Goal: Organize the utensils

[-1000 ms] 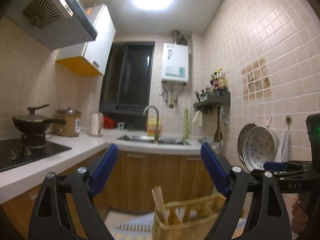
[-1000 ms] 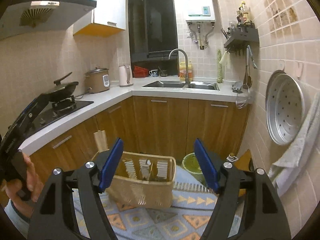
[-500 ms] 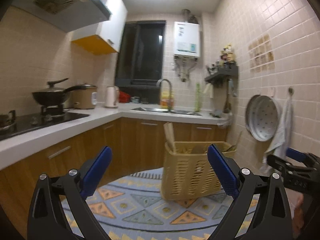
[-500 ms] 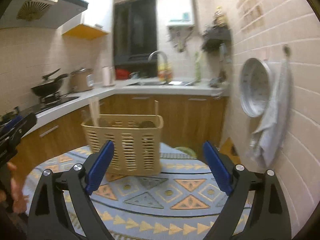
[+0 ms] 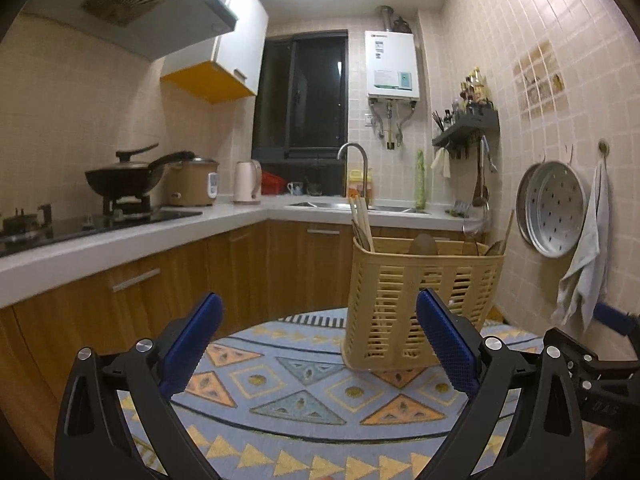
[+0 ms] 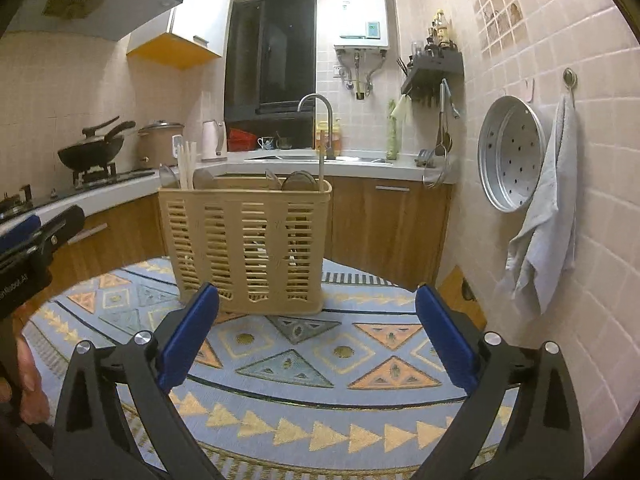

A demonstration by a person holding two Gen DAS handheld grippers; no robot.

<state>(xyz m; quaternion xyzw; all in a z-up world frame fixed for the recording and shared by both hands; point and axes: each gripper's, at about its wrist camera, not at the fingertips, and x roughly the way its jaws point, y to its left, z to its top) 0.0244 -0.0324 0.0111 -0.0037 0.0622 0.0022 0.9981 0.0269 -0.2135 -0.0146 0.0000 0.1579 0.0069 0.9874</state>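
left gripper (image 5: 318, 344): jaws spread, empty
right gripper (image 6: 316, 338): jaws spread, empty
basket (image 6: 248, 248): upright on rug (image 6: 320, 364), chopsticks (image 6: 186, 168) inside

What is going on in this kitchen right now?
A person holds two claws, both open and empty, over a patterned blue cloth. The left claw and right claw both face a slatted beige plastic utensil basket holding pale wooden chopsticks and spoons. Nothing is gripped yet.
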